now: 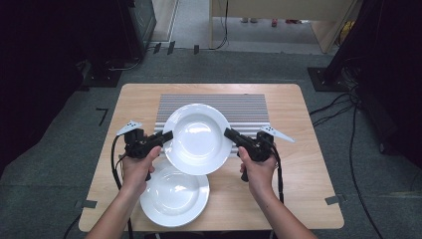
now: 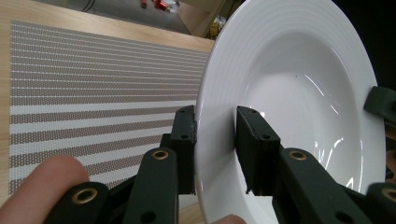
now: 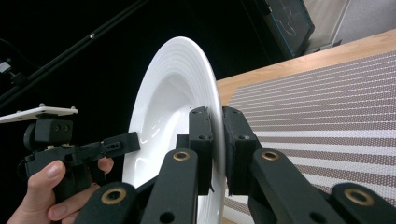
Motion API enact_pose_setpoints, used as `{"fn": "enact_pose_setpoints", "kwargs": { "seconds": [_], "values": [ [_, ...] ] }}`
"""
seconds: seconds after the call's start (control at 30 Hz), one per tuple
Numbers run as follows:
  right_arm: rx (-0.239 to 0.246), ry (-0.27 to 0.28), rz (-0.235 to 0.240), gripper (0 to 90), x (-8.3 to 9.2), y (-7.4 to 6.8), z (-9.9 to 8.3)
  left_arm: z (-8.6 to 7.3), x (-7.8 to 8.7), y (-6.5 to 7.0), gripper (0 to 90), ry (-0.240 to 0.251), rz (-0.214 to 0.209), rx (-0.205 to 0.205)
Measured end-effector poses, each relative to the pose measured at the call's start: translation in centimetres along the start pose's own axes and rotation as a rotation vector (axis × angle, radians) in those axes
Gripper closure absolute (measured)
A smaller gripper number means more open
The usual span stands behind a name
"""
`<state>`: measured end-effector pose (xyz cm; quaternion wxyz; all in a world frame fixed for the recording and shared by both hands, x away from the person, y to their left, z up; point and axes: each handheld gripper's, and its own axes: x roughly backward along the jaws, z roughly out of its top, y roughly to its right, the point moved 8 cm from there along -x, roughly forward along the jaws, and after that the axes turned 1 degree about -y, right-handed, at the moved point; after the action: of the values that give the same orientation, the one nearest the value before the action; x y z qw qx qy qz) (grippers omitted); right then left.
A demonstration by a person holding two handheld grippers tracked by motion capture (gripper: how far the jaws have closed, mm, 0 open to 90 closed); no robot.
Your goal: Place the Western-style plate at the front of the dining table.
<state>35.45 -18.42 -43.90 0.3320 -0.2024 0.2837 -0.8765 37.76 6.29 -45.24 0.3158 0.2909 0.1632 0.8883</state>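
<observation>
Left tool (image 1: 168, 135) and right tool (image 1: 229, 133) pinching opposite rims of upper plate (image 1: 198, 137). Held level, probably to clear second plate (image 1: 174, 196) near table's (image 1: 308, 169) front edge.

- Raised plate (image 1: 198, 138) I've got up btw both claws: plain glossy white, faint concentric ridges on rim, no print.
- 2nd plate (image 1: 174, 196) on tabletop: same white, no pattern.
- Mat (image 1: 249, 107): grey/white horiz stripes; close up it's a brownish-grey woven mesh w/ white bands.
- Tabletop (image 1: 308, 174): light wood, pale tan grain.
- Left claw (image 2: 215, 140): matte black, brass-coloured rivets.
- Right claw (image 3: 217, 144): black too, same brass rivets.
- Plates on top of grippers: light grey/white w/ small dark dots.
- Floor (image 1: 59, 164): dark grey carpet.
</observation>
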Motion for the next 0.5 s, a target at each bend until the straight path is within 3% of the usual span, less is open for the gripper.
{"fn": "enact_pose_setpoints", "kwargs": {
  "seconds": [0.37,0.5],
  "values": [
    [-0.038,-0.015,-0.027,84.3,-1.5,2.9,1.3,1.0,-3.0,-0.9,70.1,-0.027,0.018,0.036],
    [-0.075,-0.013,-0.041,84.2,-2.4,4.3,1.9,1.5,-4.5,-1.5,70.1,-0.040,0.032,0.049]
  ]
}}
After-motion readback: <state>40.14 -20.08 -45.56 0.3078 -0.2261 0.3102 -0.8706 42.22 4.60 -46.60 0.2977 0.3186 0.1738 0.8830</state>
